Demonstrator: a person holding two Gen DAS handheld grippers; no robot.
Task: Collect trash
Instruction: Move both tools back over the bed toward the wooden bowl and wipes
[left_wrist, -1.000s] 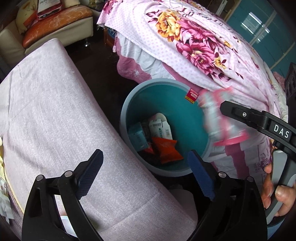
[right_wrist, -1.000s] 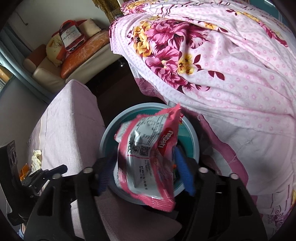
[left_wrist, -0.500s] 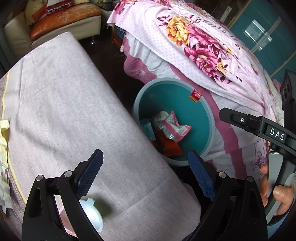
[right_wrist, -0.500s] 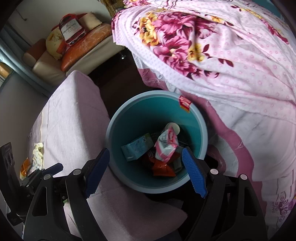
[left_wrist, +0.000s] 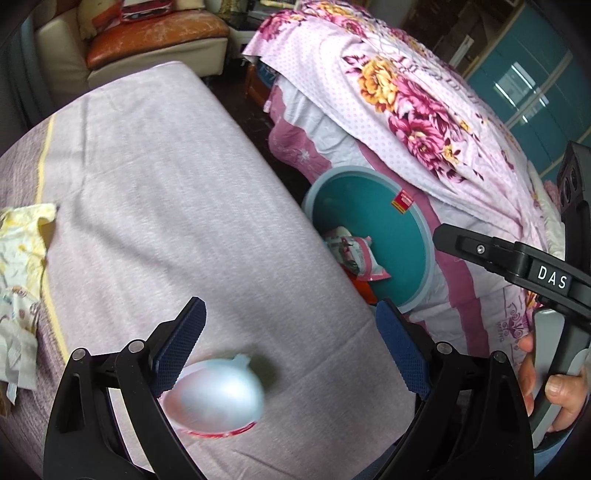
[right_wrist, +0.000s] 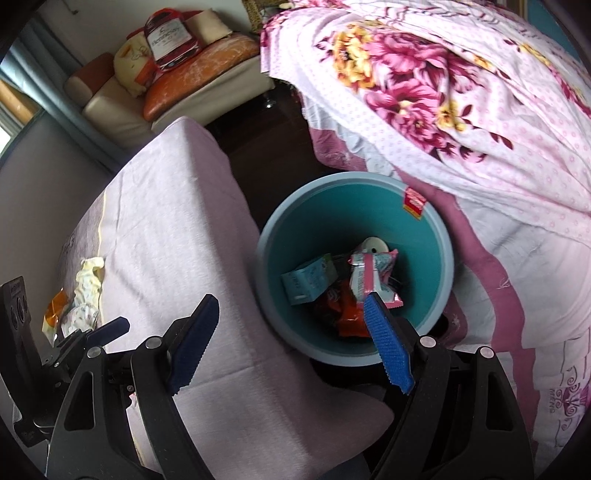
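Note:
My left gripper (left_wrist: 291, 332) hangs open over a pink-clothed table (left_wrist: 166, 192). Just below its left finger lies a tipped white cup with a red rim (left_wrist: 218, 398), not between the pads. Crumpled yellow-white paper (left_wrist: 22, 236) lies at the table's left edge. My right gripper (right_wrist: 290, 314) is open and empty above the near rim of a teal bin (right_wrist: 266, 236). In the bin lie a pink-and-white wrapper (right_wrist: 373, 273), a teal box (right_wrist: 310, 280) and an orange wrapper (right_wrist: 347, 314). The left wrist view shows the bin (left_wrist: 424, 236) beside the table.
A bed with a floral quilt (right_wrist: 443, 92) presses against the bin's far side. A sofa with an orange cushion (right_wrist: 199, 74) stands at the back. Dark floor (right_wrist: 266, 147) runs between table and bed. A hand (left_wrist: 554, 384) holds the right gripper's handle.
The right gripper let go of the pink wrapper, which dropped into the bin. Both grippers shifted toward the table, and the white cup came into view under the left one.

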